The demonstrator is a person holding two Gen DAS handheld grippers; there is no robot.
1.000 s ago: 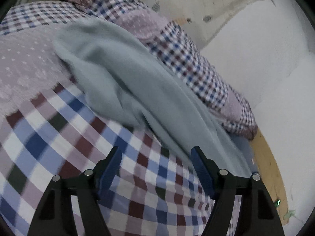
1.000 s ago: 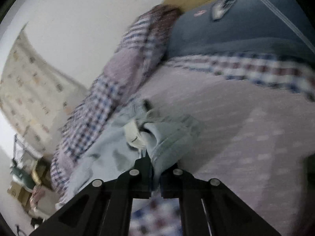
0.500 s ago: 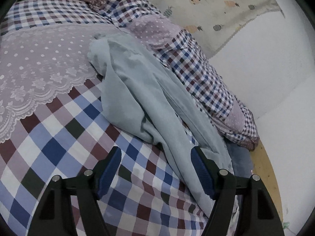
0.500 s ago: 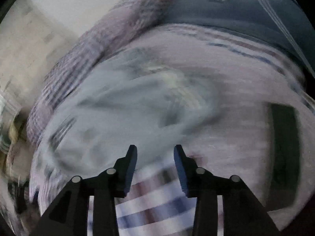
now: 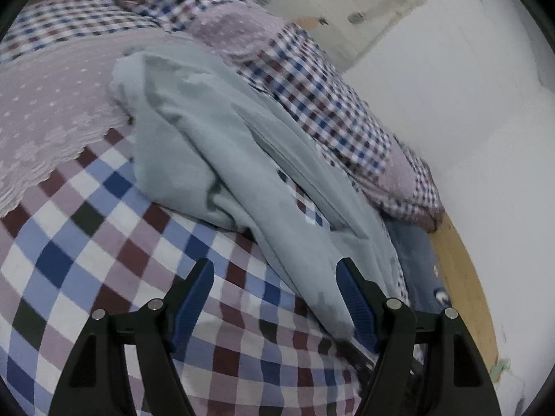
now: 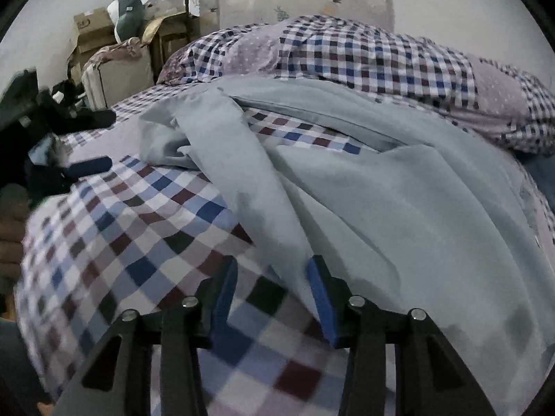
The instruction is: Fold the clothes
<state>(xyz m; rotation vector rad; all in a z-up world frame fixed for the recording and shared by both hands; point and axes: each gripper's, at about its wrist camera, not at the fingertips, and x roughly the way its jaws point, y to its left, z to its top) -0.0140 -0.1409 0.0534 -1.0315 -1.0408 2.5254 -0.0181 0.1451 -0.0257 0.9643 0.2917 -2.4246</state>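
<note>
A pale grey-blue garment (image 5: 222,145) lies crumpled on the checked bedspread (image 5: 86,242), running from the lace sheet down to the bed's right edge. My left gripper (image 5: 274,270) is open just above the bedspread, and the garment's lower hem passes by its right finger. In the right wrist view the same garment (image 6: 399,201) spreads across the right half. My right gripper (image 6: 272,267) is open, with a fold of the garment reaching down beside its right finger. Neither gripper holds any cloth.
A rolled checked quilt (image 5: 322,97) lies along the white wall. A pink lace sheet (image 5: 45,114) covers the far left. A dark blue garment (image 5: 416,253) sits at the wooden bed edge (image 5: 461,287). Cardboard boxes (image 6: 93,31) and a plush toy (image 6: 128,10) stand beyond the bed. A hand (image 6: 10,239) shows at the left.
My right gripper let go of the garment, opened and swung round over the bedspread. The garment dropped and now lies spread out. The left gripper stayed open and drew back a little.
</note>
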